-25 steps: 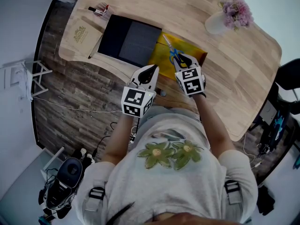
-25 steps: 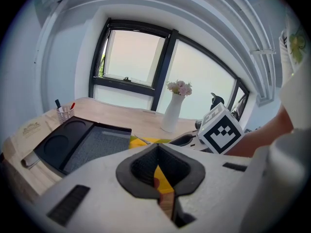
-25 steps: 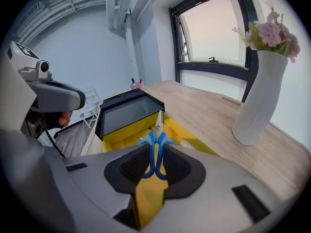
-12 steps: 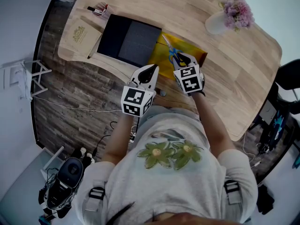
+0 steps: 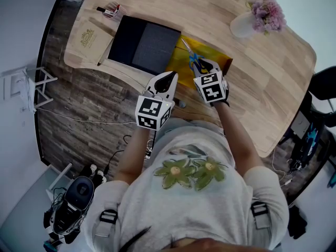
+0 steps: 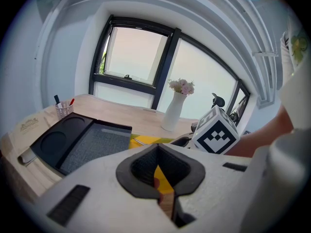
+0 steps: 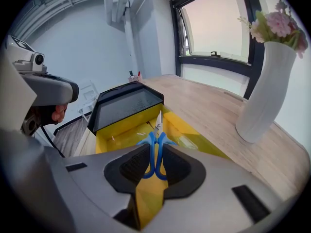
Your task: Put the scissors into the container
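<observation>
Yellow container [image 5: 178, 64]: open-topped, at the near edge of the table [image 5: 173, 4], touching the black tray [image 5: 144, 45]. There are a few pale specks on its floor, too small to tell.
Scissors [image 7: 156, 130]: blue-handled, held over the yellow container with the blades pointing toward its far wall. Whether the tip touches anything I cannot tell.
Right gripper [image 7: 156, 147]: clamped on the two blue handles.
Left gripper [image 6: 158, 147]: jaws together on nothing, just beside the right one at the table edge.
Black tray: a round recess and a flat grey panel.
Cup [image 5: 111, 10]: pens — one red-capped, one dark.
Vase [image 5: 242, 26]: pink flowers [image 5: 266, 10].
Against a second ago: grippers and scissors sit much where they were — same grip.
</observation>
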`<control>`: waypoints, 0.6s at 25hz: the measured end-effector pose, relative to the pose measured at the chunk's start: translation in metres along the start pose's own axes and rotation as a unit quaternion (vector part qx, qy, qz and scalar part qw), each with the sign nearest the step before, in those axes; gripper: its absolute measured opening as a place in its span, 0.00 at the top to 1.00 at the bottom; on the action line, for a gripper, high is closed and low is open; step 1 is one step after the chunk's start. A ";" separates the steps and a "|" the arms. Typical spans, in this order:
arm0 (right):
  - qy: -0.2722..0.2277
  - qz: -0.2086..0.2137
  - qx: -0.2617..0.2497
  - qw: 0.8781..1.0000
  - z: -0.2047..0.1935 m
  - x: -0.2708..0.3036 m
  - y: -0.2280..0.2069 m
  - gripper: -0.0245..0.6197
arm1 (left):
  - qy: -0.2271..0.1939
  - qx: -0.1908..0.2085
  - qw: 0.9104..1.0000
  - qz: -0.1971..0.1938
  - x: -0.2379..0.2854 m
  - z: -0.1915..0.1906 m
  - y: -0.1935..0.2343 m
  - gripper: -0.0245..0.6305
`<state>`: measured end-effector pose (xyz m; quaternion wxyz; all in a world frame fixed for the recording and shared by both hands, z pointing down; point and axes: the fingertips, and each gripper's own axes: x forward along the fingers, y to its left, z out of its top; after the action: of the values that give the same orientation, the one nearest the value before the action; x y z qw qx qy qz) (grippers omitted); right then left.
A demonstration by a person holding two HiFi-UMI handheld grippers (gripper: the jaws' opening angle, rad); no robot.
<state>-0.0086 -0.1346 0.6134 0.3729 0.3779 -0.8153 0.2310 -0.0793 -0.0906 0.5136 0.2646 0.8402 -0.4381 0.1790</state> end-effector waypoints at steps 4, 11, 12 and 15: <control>0.005 0.002 -0.002 1.000 -0.001 0.003 0.001 0.83 | 0.000 -0.003 1.000 0.000 0.001 -0.001 0.001 0.95; 0.015 0.007 -0.007 1.000 -0.004 0.008 0.001 0.83 | 0.002 -0.008 1.000 0.001 0.002 -0.003 0.002 0.95; 0.016 0.007 -0.006 1.000 -0.004 0.009 0.001 0.83 | 0.002 -0.009 1.000 0.001 0.003 -0.003 0.001 0.95; 0.014 0.008 -0.008 1.000 -0.005 0.012 0.000 0.83 | 0.002 -0.009 1.000 0.001 0.004 -0.002 0.002 0.95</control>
<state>-0.0117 -0.1365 0.6254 0.3859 0.3653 -0.8145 0.2328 -0.0789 -0.0922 0.5179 0.2732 0.8371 -0.4399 0.1766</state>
